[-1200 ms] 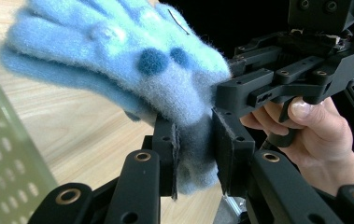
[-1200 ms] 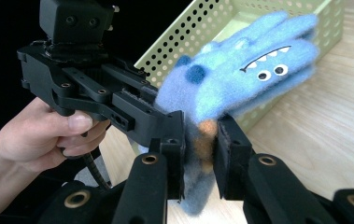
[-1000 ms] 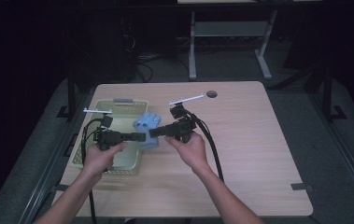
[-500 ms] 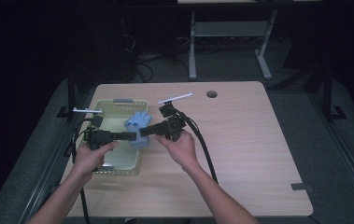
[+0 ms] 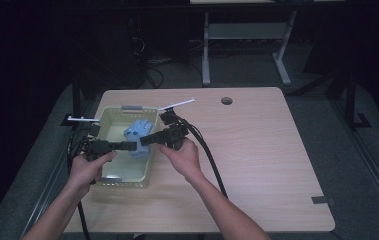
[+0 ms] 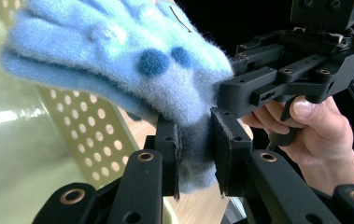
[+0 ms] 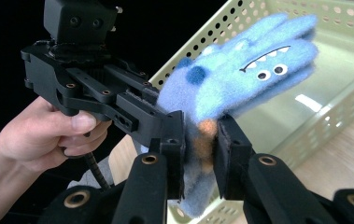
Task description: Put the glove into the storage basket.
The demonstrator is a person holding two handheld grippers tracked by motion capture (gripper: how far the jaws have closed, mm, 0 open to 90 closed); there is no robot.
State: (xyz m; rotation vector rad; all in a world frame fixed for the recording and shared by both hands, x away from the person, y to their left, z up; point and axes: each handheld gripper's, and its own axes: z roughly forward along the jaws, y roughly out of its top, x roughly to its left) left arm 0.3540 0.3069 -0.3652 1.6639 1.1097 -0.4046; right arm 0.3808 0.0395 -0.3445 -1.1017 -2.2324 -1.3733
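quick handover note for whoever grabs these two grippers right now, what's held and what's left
Left gripper: shut on the blue glove at its cuff.
Right gripper: shut on the same glove from the other side.
Glove: held up between both grippers, over the right part of the green basket, fingers pointing away from the person.
Done: glove gripped by both.
Left: likely lower it into the basket and release; it is not yet resting inside.

from the high view we look forward and down on the whole table (image 5: 257,165) from afar, forearms entering at six o'clock. the left gripper view and right gripper view sit very close, each facing along its own jaws. all three share the blue glove (image 5: 138,135) (image 6: 118,60) (image 7: 240,79) and green basket (image 5: 108,119) (image 6: 90,135) (image 7: 333,28).
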